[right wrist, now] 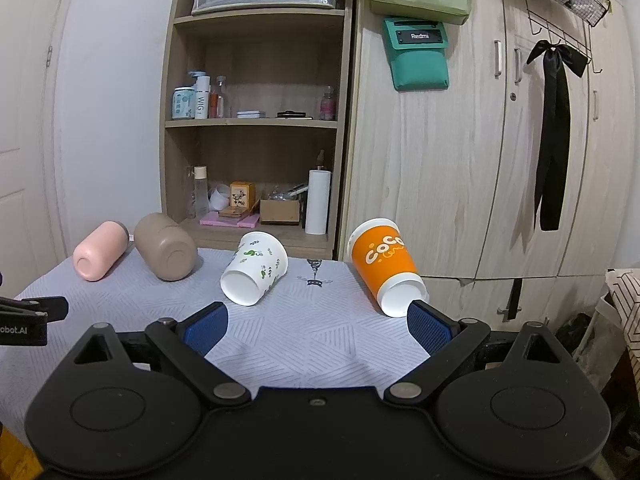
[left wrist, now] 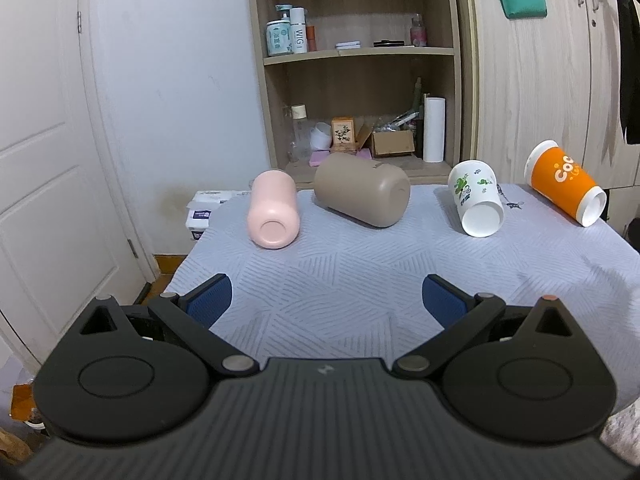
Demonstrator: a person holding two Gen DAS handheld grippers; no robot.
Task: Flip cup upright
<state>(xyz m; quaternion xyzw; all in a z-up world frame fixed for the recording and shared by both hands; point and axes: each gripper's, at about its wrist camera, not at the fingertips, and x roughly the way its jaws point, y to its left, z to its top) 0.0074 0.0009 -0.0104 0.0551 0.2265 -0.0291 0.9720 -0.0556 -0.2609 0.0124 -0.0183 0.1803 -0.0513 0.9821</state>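
Observation:
Several cups lie on their sides in a row on the table (left wrist: 340, 264): a pink cup (left wrist: 273, 210) (right wrist: 100, 256), a tan cup (left wrist: 362, 189) (right wrist: 166, 247), a white cup with green print (left wrist: 476, 204) (right wrist: 254, 268), and an orange cup (left wrist: 566, 188) (right wrist: 386, 266) at the right edge. My left gripper (left wrist: 327, 300) is open and empty, hovering over the near part of the table, well short of the cups. My right gripper (right wrist: 318, 326) is open and empty; its right fingertip (right wrist: 426, 326) is just in front of the orange cup's end.
The table has a pale blue patterned cloth (right wrist: 304, 344). Behind it stand a wooden shelf unit (right wrist: 256, 152) with bottles and boxes and a wardrobe (right wrist: 480, 160). A door (left wrist: 44, 160) is at left. Part of the left gripper (right wrist: 28, 316) shows at the right wrist view's left edge.

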